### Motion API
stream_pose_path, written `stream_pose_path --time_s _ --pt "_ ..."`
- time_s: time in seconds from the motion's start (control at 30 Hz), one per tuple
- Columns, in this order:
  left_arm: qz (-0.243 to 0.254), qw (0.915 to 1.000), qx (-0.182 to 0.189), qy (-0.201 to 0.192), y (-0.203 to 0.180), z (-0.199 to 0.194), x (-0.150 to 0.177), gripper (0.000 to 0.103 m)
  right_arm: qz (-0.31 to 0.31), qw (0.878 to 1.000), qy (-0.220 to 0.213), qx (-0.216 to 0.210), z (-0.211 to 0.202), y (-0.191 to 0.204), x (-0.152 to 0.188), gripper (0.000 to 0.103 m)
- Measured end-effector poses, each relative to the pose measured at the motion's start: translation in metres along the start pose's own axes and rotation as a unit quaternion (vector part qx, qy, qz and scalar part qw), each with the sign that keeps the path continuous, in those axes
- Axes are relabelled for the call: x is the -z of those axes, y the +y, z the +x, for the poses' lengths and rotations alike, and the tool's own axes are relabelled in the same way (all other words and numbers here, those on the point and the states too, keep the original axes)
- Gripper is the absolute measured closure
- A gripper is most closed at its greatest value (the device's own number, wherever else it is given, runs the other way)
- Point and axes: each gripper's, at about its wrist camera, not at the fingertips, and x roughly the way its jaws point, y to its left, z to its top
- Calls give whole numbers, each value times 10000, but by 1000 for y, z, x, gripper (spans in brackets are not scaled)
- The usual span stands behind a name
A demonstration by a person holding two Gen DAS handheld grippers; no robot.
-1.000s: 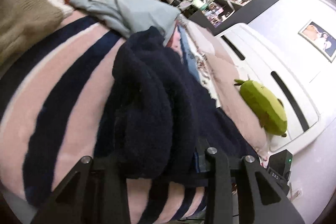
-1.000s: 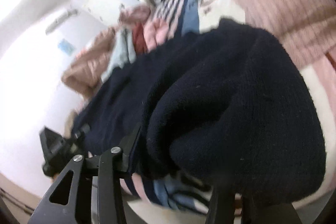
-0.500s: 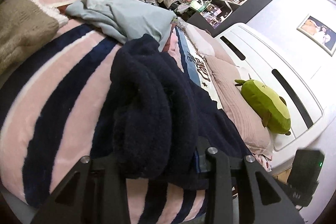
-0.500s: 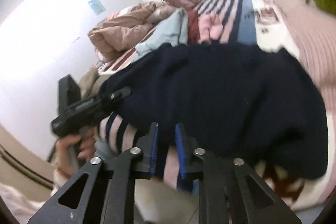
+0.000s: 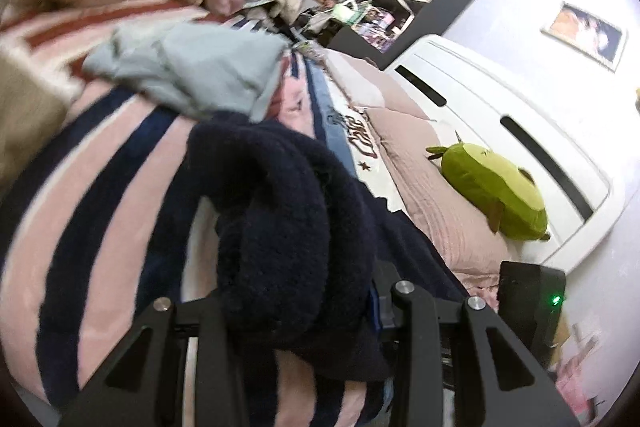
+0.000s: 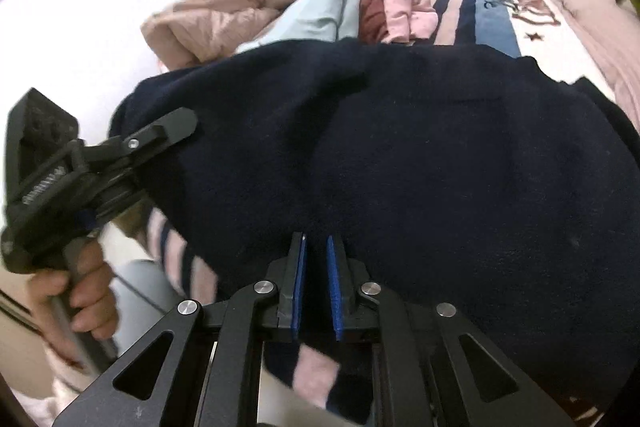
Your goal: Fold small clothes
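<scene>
Fuzzy navy sweater [image 6: 420, 155], thickly bunched

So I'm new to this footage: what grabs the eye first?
A dark navy fleece garment fills the middle, bunched in the left gripper and nipped at its near edge by the right gripper. It lies on a pink-and-navy striped blanket; a green plush toy sits by the headboard.
</scene>
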Motion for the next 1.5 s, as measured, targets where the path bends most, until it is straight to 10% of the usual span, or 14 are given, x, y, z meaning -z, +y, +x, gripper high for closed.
stream_pose_path --time_s 0.4,0.53,0.67,0.73,0.83,1.07,1.3,1.5 --pt "1900 9811 175 323 -153 60 0 72 1255 9692 -1951 821 -193 -122 37 78" --pt "2608 9601 571 830 -204 98 34 72 1515 9593 -2228 844 -222 -142 58 78" --pt "3584 9198 512 1511 -236 136 91 70 1667 9564 -2255 814 -225 -155 68 78" --pt "3817 9123 496 1398 -243 132 100 55 1763 9549 -2255 793 -227 -164 73 78" --pt "3542 9178 990 1495 -243 118 92 25 1836 9541 -2235 782 -226 -170 76 78" --pt "2939 9340 1510 1361 -230 65 61 18 1160 9639 -2310 639 -231 -140 54 72" --pt "2483 9628 820 685 -182 26 26 14 180 9801 -1960 258 -193 -80 10 72" --pt "1767 9790 562 846 -121 40 17 6 315 9811 -1459 1235 -158 -92 18 72"
